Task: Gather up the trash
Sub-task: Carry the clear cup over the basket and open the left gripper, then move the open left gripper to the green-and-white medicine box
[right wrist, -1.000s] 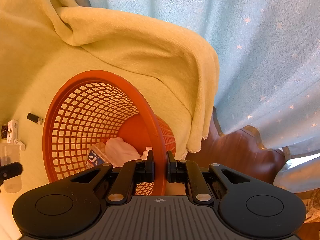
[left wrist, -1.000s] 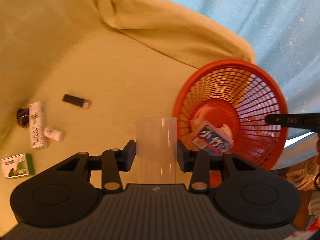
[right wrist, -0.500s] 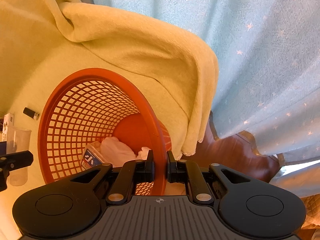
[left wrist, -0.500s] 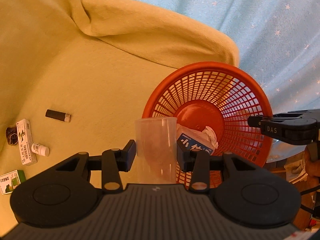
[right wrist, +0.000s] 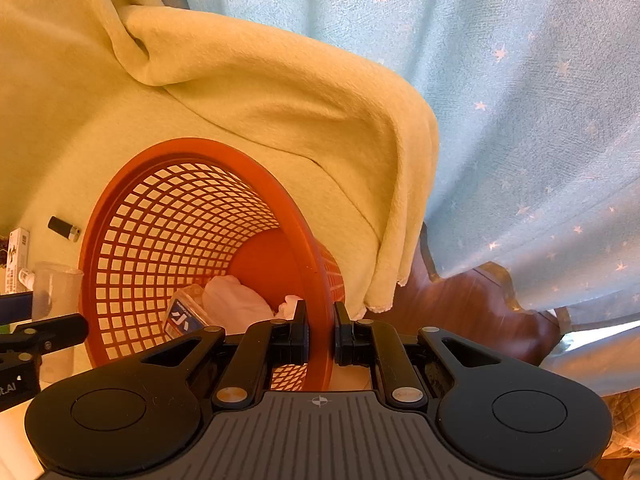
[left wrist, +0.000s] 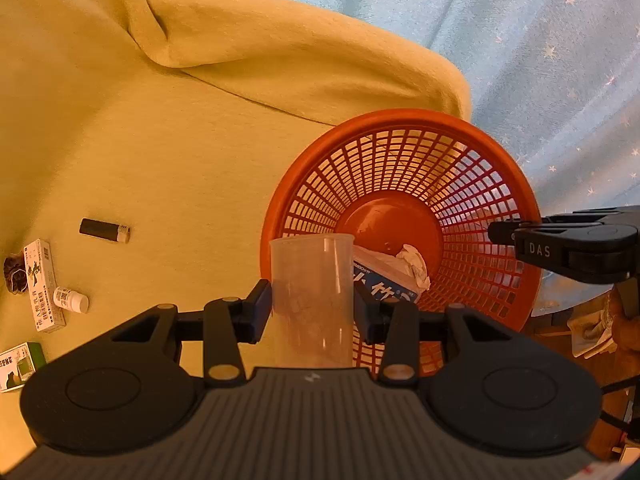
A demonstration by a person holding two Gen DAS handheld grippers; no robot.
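Two grippers are engaged: the clear plastic cup (left wrist: 312, 296), clamped in the left gripper (left wrist: 312, 308), has been carried nearer the tilted orange mesh basket (left wrist: 400, 128), whose rim is pinched by the right gripper (right wrist: 321, 336), so dropping seems imminent.

Each hand-held gripper is matte black: the left hand-held gripper (left wrist: 312, 304) and right hand-held gripper (right wrist: 321, 334) share a ribbed grey-black deck with a small white emblem, two round discs, silver pivot pins, and white "DAS" lettering on one finger.
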